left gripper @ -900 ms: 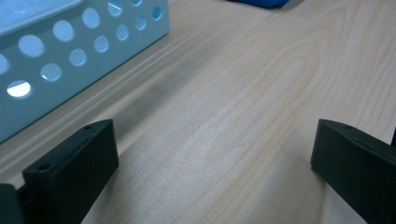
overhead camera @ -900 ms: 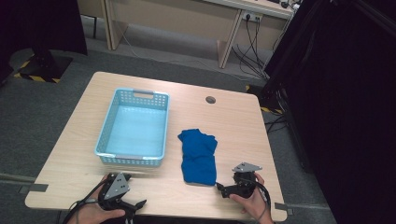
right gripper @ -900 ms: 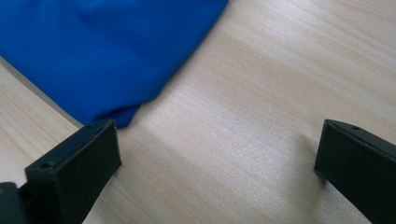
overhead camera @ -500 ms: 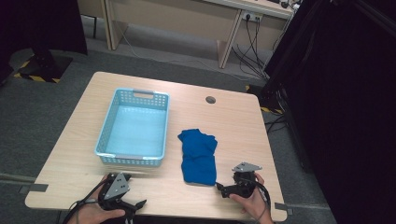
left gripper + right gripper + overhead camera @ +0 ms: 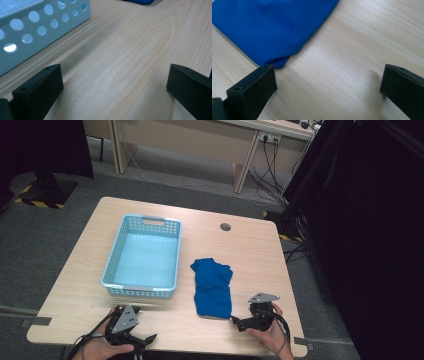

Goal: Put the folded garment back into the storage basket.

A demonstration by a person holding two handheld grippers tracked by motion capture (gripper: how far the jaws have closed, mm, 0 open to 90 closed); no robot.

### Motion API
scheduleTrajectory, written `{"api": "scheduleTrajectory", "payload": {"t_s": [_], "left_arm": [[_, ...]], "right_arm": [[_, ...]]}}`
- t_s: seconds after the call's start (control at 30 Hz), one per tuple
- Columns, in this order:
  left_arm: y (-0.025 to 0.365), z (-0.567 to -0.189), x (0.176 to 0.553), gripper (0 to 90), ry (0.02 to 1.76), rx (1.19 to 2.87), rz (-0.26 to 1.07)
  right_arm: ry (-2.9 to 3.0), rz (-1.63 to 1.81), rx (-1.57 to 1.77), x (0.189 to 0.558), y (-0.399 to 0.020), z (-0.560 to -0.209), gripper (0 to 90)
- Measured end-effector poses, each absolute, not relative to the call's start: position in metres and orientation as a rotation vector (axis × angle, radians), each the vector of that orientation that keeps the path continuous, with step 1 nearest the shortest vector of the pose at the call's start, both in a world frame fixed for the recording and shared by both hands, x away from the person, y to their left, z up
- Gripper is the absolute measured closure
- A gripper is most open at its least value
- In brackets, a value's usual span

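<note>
On the table (image 5: 75,270), nothing is done yet, as far as one can judge: the folded blue cloth (image 5: 212,287) lies beside the light-blue basket (image 5: 142,252), which holds nothing. The right gripper (image 5: 239,323) rests just beside the cloth's near corner, jaws spread and holding nothing; the left gripper (image 5: 145,340) sits released near the basket

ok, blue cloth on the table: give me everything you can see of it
The blue cloth is a plain, deep blue fabric piece, soft and matte, loosely folded into a rough oblong with a wider, rumpled far end. It lies flat on the wooden table, right of the light blue basket and apart from it. Its near corner lies just ahead of the right gripper, whose jaws stand open on bare wood. Nothing touches it but the table.
</note>
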State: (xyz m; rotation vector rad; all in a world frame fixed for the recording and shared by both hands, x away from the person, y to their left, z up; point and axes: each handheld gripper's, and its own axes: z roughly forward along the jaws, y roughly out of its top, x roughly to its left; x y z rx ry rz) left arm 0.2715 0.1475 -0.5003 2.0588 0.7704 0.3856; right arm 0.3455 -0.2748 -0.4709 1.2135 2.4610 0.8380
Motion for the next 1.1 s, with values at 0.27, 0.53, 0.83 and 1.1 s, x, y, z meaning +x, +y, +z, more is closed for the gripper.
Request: {"api": "scheduleTrajectory", "payload": {"t_s": [0.27,0.53,0.83,1.1], "left_arm": [[0.147,-0.5,0.272,0.0,0.771,2.058,0.386],[0.147,-0.5,0.272,0.0,0.771,2.058,0.386],[0.148,-0.5,0.272,0.0,0.771,2.059,0.385],[0.147,-0.5,0.272,0.0,0.771,2.058,0.385]], "right_arm": [[2.462,0.89,1.208,0.346,-0.273,-0.465,2.0],[2.457,0.917,1.184,0.348,-0.268,-0.461,2.1],[2.447,0.942,1.16,0.351,-0.263,-0.455,2.1],[2.456,0.957,1.131,0.353,-0.254,-0.451,2.0]]}}
